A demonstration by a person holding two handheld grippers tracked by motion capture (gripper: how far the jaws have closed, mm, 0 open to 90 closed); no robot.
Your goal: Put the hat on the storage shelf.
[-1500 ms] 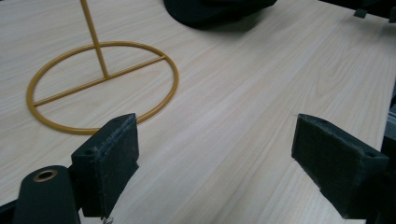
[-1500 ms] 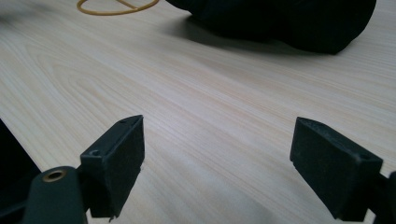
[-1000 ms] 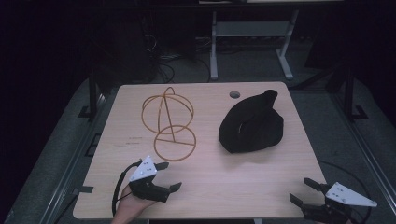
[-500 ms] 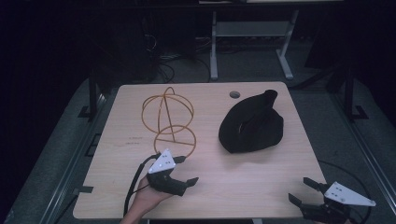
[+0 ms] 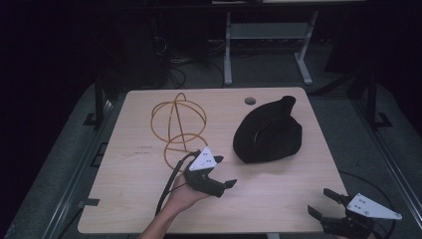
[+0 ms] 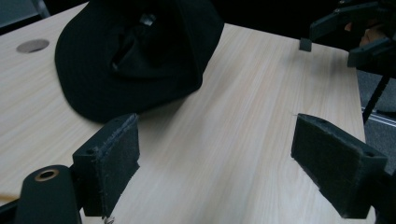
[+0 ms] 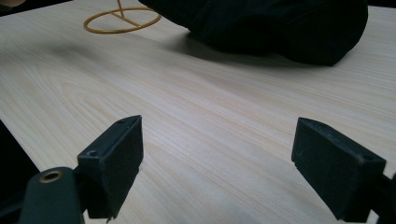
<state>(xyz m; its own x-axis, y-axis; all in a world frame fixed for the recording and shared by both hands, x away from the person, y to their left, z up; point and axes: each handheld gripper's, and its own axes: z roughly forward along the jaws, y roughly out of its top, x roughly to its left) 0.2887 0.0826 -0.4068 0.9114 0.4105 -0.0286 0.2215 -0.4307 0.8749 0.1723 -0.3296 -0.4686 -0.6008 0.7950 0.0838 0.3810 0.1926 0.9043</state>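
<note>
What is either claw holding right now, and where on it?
Nothing. The left claw is open over bare table, short of the black cap. The right claw is open at the table's near edge, also empty.

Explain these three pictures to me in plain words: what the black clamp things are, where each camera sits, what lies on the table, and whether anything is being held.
There is no robot arm here. A person holds a hand-held two-jaw black gripper in each hand.

The high view looks down from above the person's side of the light wooden table. In it, the left gripper hangs over the middle of the table's near part, and the right gripper sits at the near right corner.

The other two pictures come from a small camera riding on each gripper, looking along its two padded jaws: the left gripper view and the right gripper view.

On the table lie a black fabric cap, upside down with its inside showing, and a thin orange wire stand made of hoops.

Nothing is held. Both grippers' jaws stand wide apart, with bare table between them. The left one points toward the cap.
</note>
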